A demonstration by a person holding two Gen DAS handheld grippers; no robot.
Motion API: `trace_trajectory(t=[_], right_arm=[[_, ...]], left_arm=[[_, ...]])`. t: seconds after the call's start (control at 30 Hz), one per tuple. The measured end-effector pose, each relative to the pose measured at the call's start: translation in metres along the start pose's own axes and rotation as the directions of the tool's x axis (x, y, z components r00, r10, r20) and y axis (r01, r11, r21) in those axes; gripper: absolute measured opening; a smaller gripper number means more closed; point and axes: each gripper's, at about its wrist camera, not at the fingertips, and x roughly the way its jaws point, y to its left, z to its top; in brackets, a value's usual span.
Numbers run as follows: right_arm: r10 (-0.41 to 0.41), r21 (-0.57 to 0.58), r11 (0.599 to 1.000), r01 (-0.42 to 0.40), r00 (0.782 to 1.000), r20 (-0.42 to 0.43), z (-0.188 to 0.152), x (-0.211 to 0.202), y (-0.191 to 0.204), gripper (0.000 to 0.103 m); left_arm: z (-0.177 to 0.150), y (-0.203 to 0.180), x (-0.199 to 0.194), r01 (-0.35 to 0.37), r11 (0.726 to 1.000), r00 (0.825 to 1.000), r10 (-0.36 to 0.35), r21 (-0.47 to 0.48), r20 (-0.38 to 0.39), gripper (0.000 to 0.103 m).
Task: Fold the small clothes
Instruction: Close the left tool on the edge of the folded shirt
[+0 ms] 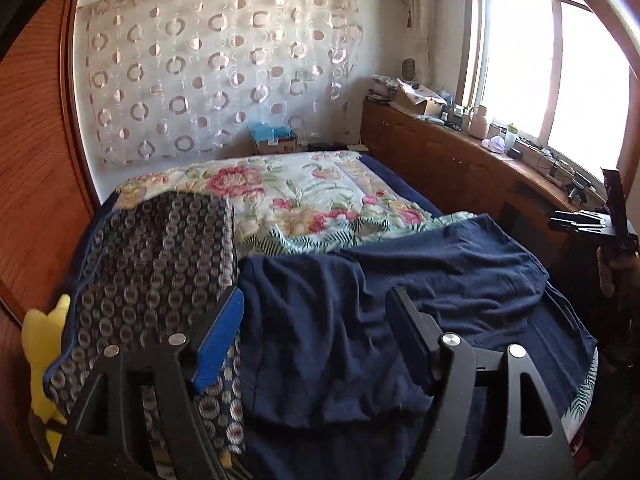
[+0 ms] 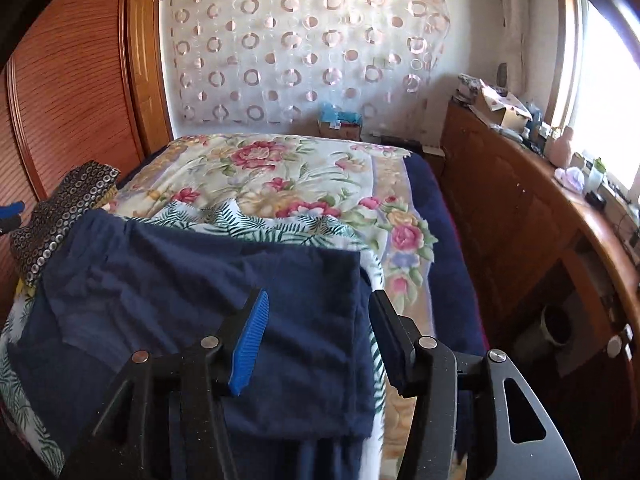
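Left wrist alone shows yellow plush toy [image 1: 42, 344] beside patterned cushion [image 1: 160, 264].

Daylight floods from the overexposed window [image 1: 520, 68] at right (fisheye edges bend, corners go black).

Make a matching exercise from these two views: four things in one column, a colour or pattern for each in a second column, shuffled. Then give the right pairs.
Things:
1. garment spread at the near end of the bed
2. cushion beside the garment
3. soft toy at the left edge of the left wrist view
4. bedspread on the far part of the bed

Colours or patterns:
A. yellow
B. cream with pink flowers
C. plain navy blue
D. dark with rows of small rings

Pairs: 1-C, 2-D, 3-A, 4-B
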Motion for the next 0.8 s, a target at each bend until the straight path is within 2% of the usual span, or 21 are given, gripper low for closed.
trace_trajectory(t=[0.17,0.3,0.43,0.6,0.8], right_arm=[[0.046,0.04,0.998,-0.044,0.998,-0.032,-0.026,0.015,-0.007,0.054],[0.074,0.077,0.995,-0.067,0.993,-0.09,-0.048,0.028,-0.014,0.054],[0.09,0.116,0.99,-0.073,0.985,-0.149,-0.058,0.044,-0.023,0.054],[0.108,0.189,0.979,-0.078,0.982,-0.153,-0.042,0.056,-0.043,0.054],[0.073,0.165,0.985,-0.048,0.986,-0.148,-0.026,0.064,-0.046,0.054]], left_arm=[[-0.035,-0.006,0.002,0.017,1.0,0.999,-0.017,0.003,-0.034,0.074],[-0.062,-0.014,0.013,-0.006,1.0,0.998,0.007,0.016,-0.059,0.074],[-0.079,-0.014,0.029,-0.002,1.0,0.991,0.002,0.0,-0.133,0.074],[-0.092,-0.012,0.033,-0.022,1.0,0.987,0.023,0.005,-0.158,0.074],[-0.1,0.006,0.03,-0.027,0.999,0.983,0.019,-0.044,-0.182,0.057]])
